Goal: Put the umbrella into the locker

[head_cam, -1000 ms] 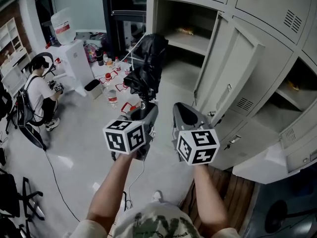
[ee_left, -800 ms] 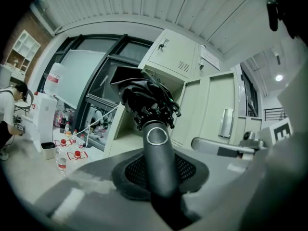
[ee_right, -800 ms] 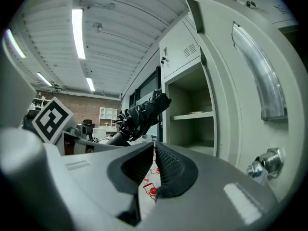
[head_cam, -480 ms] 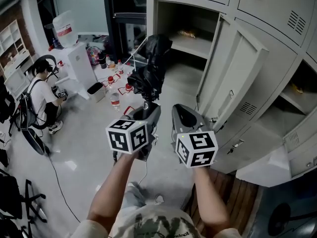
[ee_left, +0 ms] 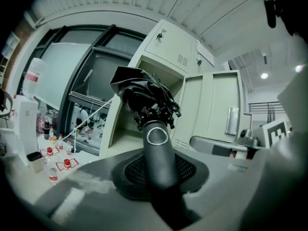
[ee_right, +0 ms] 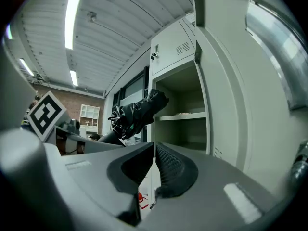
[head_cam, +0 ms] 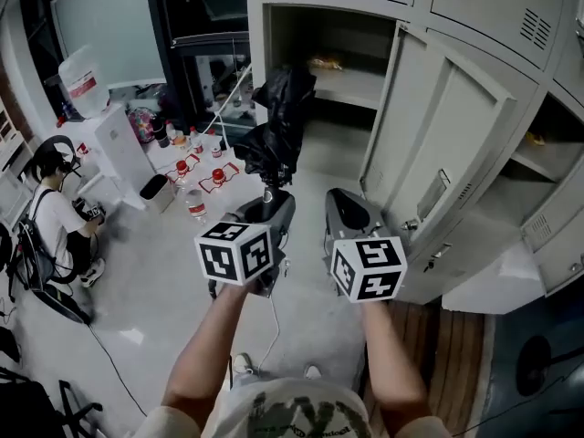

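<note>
A folded black umbrella (head_cam: 276, 126) sticks up and forward from my left gripper (head_cam: 269, 210), which is shut on its dark handle (ee_left: 158, 158). In the left gripper view the bunched canopy (ee_left: 144, 97) hangs in front of the open locker compartment (ee_left: 126, 129). That compartment (head_cam: 339, 67) is straight ahead, its door (head_cam: 429, 149) swung out to the right. My right gripper (head_cam: 345, 213) is beside the left one, a little to its right. Its pads (ee_right: 166, 170) are together with nothing between them, and the umbrella (ee_right: 139, 112) shows to its left.
A small yellowish thing (head_cam: 321, 63) lies on the open compartment's shelf. Another open locker (head_cam: 547, 149) is at the right. On the floor at left are several bottles (head_cam: 196, 176), a water dispenser (head_cam: 109, 149) and a seated person (head_cam: 50, 222). A cable (head_cam: 269, 336) trails below.
Both grippers and the umbrella have moved closer to the open locker, which now sits more in the middle of the head view. The grip on the handle is unchanged.
</note>
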Demonstrator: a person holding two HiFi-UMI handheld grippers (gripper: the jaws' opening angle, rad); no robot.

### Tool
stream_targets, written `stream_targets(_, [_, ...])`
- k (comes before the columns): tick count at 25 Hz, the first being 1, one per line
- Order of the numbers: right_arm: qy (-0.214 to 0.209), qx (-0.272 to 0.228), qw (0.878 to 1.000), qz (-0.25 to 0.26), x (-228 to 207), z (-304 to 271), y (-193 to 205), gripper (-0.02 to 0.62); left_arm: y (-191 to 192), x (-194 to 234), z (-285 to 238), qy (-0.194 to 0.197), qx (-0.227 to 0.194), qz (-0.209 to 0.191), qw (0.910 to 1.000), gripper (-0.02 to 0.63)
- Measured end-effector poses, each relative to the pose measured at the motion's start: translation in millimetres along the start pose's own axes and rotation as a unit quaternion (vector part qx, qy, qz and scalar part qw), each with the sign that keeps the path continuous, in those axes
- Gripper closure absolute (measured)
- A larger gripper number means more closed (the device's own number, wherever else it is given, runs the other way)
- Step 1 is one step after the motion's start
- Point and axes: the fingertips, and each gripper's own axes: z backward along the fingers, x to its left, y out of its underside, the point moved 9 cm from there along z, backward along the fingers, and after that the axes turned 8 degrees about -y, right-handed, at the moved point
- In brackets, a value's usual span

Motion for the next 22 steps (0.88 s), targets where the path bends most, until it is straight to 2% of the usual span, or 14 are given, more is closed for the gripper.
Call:
stream_targets(8, [0.071,0.007,0.997,-0.004,7.7,-16.6,0.4,0.581,-7.5,28.2,-11.1,0.063,0.028,-0.006,0.9976,0.514])
stream_targets(22, [0.151,0.003,0.988,-0.012,18.4,-23.8,-7.7,0.581,27.9,45.0,-4.3,0.143,0.084,-0.023,0.9859,0.514])
